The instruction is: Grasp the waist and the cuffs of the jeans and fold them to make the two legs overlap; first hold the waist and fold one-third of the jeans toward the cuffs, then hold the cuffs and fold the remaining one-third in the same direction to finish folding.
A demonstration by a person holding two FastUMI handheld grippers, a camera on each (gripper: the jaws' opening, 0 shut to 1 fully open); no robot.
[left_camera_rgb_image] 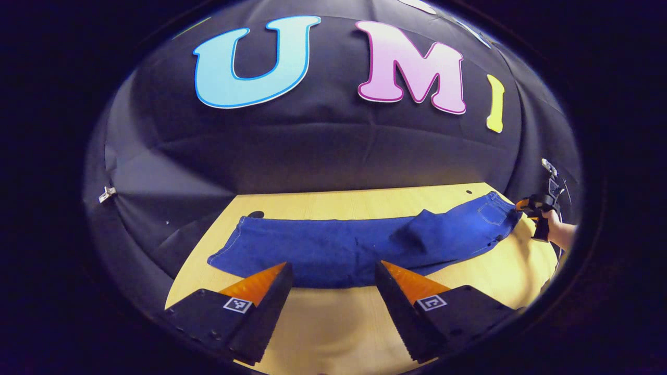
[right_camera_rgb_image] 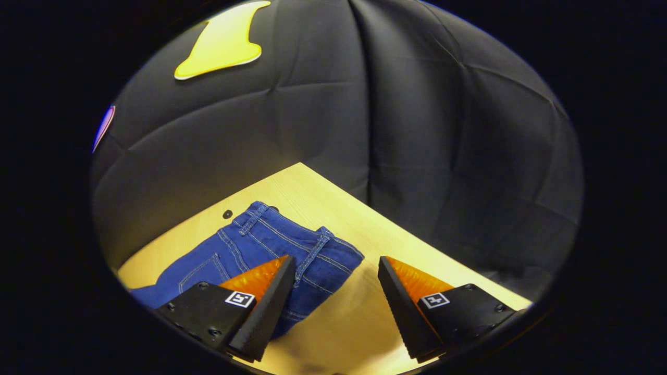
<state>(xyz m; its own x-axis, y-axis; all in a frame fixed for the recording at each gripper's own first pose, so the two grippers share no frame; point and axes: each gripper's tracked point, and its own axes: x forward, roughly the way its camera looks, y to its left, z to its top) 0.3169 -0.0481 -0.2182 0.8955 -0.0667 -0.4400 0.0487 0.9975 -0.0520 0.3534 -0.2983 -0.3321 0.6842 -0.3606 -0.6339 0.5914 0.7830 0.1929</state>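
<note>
Blue jeans [left_camera_rgb_image: 359, 247] lie lengthwise across the wooden table [left_camera_rgb_image: 333, 323], legs overlapping, cuffs at the left and waist at the right. My left gripper [left_camera_rgb_image: 331, 273] hangs open in front of the middle of the legs, nothing between its fingers. At the far right of the left gripper view, the other gripper [left_camera_rgb_image: 534, 207] sits by the waist, held by a hand [left_camera_rgb_image: 560, 232]. In the right gripper view, the waist of the jeans [right_camera_rgb_image: 281, 245] with its belt loops lies just ahead and left of my open right gripper [right_camera_rgb_image: 333, 289]; its left finger [right_camera_rgb_image: 260, 307] overlaps the denim.
The table's right corner [right_camera_rgb_image: 302, 169] meets the black cloth wall close behind the waist. Bare wood [right_camera_rgb_image: 354, 317] lies between the right gripper's fingers. A small dark hole [right_camera_rgb_image: 227, 214] marks the tabletop near the waist, and another dark spot [left_camera_rgb_image: 256, 214] sits near the cuffs.
</note>
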